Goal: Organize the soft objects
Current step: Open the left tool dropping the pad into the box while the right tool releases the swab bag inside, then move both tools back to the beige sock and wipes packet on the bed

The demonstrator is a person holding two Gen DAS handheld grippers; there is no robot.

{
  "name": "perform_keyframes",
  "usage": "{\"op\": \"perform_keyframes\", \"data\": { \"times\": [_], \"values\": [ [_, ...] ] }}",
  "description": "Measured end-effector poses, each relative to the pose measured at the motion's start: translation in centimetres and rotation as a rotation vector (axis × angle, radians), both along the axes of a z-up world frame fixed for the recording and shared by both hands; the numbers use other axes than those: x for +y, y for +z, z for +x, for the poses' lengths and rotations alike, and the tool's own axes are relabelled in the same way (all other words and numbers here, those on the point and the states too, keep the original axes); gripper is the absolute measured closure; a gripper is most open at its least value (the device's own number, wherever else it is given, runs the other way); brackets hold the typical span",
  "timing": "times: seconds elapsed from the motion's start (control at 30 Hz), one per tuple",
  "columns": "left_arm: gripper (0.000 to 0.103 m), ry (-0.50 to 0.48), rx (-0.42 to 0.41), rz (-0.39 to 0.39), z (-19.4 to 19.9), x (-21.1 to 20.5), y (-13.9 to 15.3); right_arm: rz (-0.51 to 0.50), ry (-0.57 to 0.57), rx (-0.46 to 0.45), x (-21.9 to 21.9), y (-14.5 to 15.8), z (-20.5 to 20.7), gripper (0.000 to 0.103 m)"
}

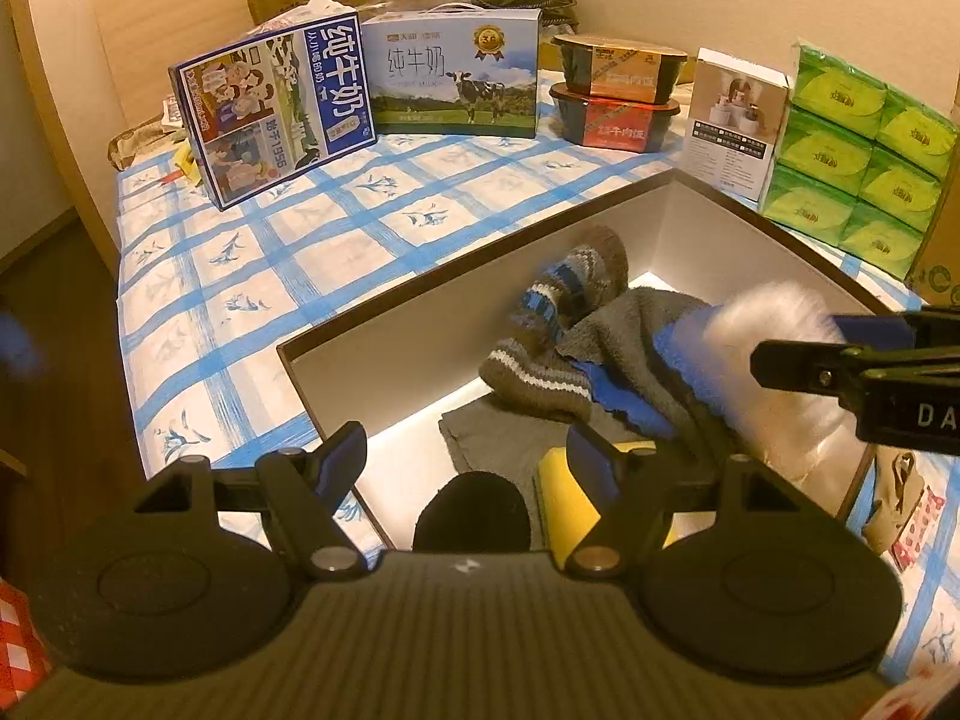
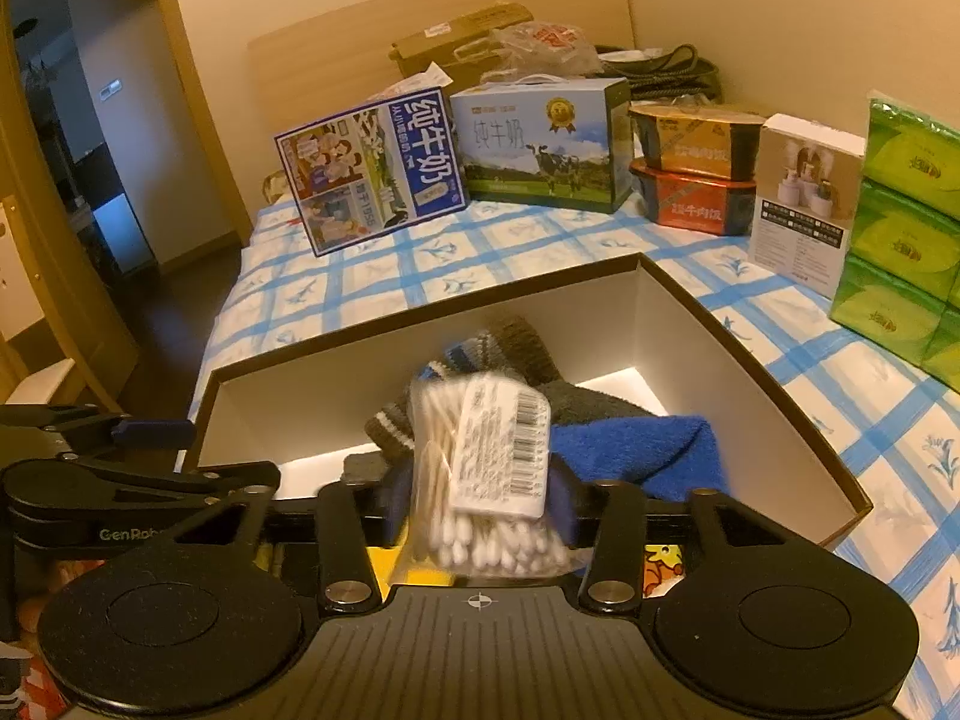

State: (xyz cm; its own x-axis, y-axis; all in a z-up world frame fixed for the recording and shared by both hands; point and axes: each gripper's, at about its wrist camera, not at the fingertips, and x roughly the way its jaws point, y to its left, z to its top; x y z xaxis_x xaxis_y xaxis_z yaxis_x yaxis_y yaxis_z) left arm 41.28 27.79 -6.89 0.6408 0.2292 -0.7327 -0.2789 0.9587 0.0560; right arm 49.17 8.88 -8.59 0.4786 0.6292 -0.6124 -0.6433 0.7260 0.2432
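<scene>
A large open box [image 1: 420, 312] with white inner walls stands on the bed; it also shows in the right wrist view [image 2: 708, 330]. It holds a striped knit sock [image 1: 552, 324], a grey towel [image 1: 636, 324], a blue cloth [image 2: 636, 444], a grey cloth [image 1: 492, 438], a black item [image 1: 474, 510] and a yellow item [image 1: 564, 504]. My right gripper [image 2: 480, 492] is shut on a clear bag of cotton swabs [image 2: 480, 468] above the box's near side; the bag looks blurred in the left wrist view [image 1: 774, 360]. My left gripper [image 1: 468, 456] is open and empty over the box's near-left edge.
Two milk cartons [image 1: 282, 114] [image 1: 456, 72], stacked food tubs [image 1: 618, 90], a white product box [image 1: 735, 120] and green tissue packs [image 1: 858, 150] line the far and right sides of the blue-checked bedsheet [image 1: 240, 276]. The floor lies to the left.
</scene>
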Motion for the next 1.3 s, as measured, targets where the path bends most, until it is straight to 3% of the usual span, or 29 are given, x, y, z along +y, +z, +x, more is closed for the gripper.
{"op": "perform_keyframes", "data": {
  "times": [0.07, 0.17, 0.77, 1.3],
  "values": [
    [0.031, 0.0, -0.002, 0.001, -0.1, -0.1, 0.1, 0.012, -0.005, -0.017, -0.1, 0.3, -0.1, 0.036],
    [0.031, -0.003, -0.002, -0.003, -0.3, -0.1, 0.2, 0.024, -0.006, -0.026, -0.4, 0.6, -0.1, 0.035],
    [0.031, -0.003, -0.021, -0.018, -1.8, -1.4, 1.8, 0.014, -0.012, -0.013, -2.7, 1.0, -2.1, 0.034],
    [0.031, -0.034, -0.066, -0.041, -5.7, -4.9, 5.4, 0.091, -0.037, -0.024, -6.9, 4.1, -6.6, 0.034]
  ]
}}
